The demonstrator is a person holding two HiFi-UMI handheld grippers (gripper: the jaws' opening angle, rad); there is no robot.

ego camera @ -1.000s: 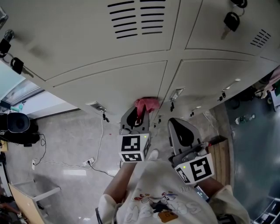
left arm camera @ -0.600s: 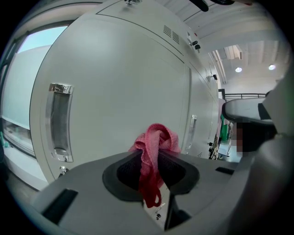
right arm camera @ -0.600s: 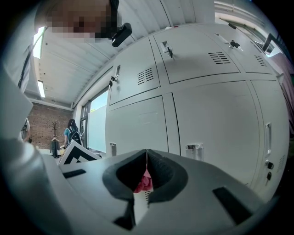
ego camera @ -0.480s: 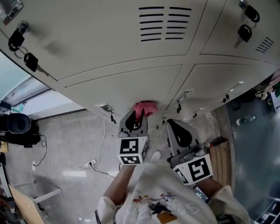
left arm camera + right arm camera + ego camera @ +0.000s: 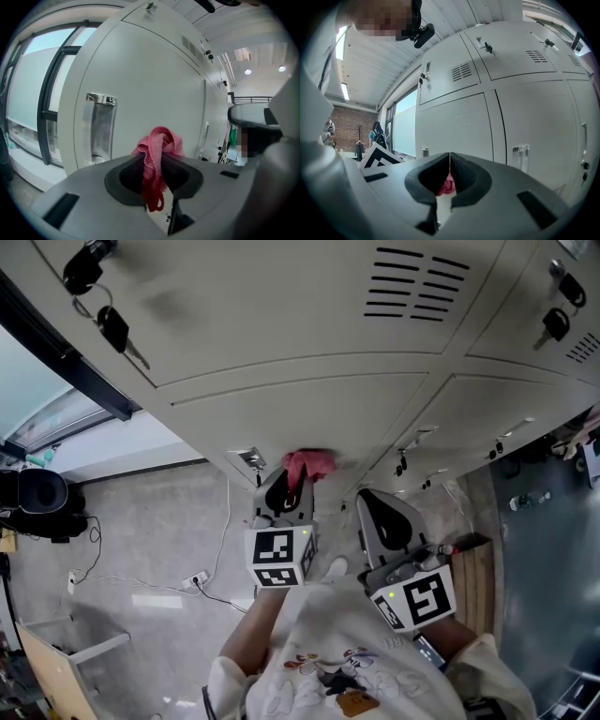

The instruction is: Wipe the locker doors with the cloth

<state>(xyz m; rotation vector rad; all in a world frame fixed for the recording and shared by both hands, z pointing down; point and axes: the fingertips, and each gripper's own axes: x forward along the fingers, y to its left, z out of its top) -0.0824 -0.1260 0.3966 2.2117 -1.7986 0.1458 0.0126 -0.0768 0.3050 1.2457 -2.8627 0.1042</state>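
Note:
A pink cloth (image 5: pixel 307 465) is bunched at the tip of my left gripper (image 5: pixel 297 480), which is shut on it. The cloth presses against a lower beige locker door (image 5: pixel 319 413), just right of that door's metal handle recess (image 5: pixel 251 458). In the left gripper view the cloth (image 5: pixel 159 145) sticks up from between the jaws of my left gripper (image 5: pixel 157 159), in front of the door (image 5: pixel 140 79) and its handle (image 5: pixel 100 126). My right gripper (image 5: pixel 373 499) hangs beside it, apart from the lockers. Seen in its own view, the right gripper (image 5: pixel 449 161) is shut on nothing, with the cloth (image 5: pixel 446 186) showing below its jaws.
Keys (image 5: pixel 114 329) hang from locks on the upper doors, and vent slots (image 5: pixel 412 296) sit above. More locker doors (image 5: pixel 534 122) run to the right. Cables and a power strip (image 5: pixel 197 579) lie on the grey floor at left. A black chair (image 5: pixel 37 502) stands far left.
The cloth and left gripper have slid left along the lower door, closer to its handle recess. The head view has swung, shifting the lockers right. The right gripper has barely moved.

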